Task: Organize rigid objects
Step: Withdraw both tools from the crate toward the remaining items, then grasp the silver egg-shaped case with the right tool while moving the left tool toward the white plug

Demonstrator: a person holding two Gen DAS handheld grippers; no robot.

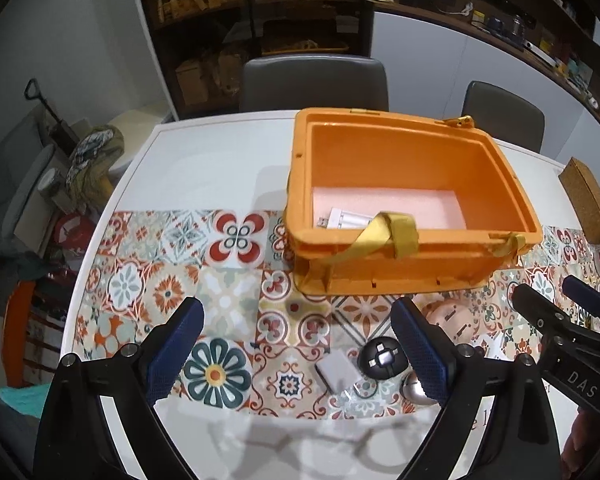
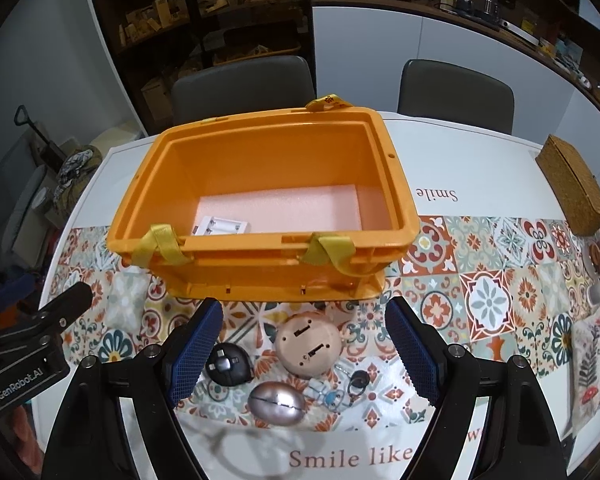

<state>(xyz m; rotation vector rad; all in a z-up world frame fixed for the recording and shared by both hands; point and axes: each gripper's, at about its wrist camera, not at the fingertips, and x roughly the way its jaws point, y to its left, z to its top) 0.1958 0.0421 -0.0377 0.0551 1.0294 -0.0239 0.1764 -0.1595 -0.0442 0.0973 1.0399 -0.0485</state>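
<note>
Both grippers hover above the near side of the table (image 2: 480, 152), and both are empty. The left gripper (image 1: 298, 348) has its jaws spread wide, blue pads (image 1: 176, 344) well apart, nothing between them and nothing touched. The right gripper (image 2: 302, 354) is just as wide open, gripping nothing, hanging over the cluster of small things.

The orange crate (image 2: 268, 268) sits mid-table, partly on the patterned tile runner (image 2: 488, 304), yellow straps (image 2: 162, 248) draped over its near rim. Inside, on pink foam, lies a white battery holder (image 2: 224, 226) at the near-left corner of the crate floor.

On the runner, between the crate and the table's near edge: a beige round disc (image 2: 310, 346), a black round gadget (image 2: 228, 366) to its left, a silver egg-shaped piece (image 2: 276, 404) nearer the edge, a small blue-and-white figure (image 2: 328, 394) and a black key fob (image 2: 358, 382) to the right. A small white box (image 1: 336, 372) lies just left of the black gadget. A cork box (image 2: 572, 188) rests at the far-right edge.
</note>
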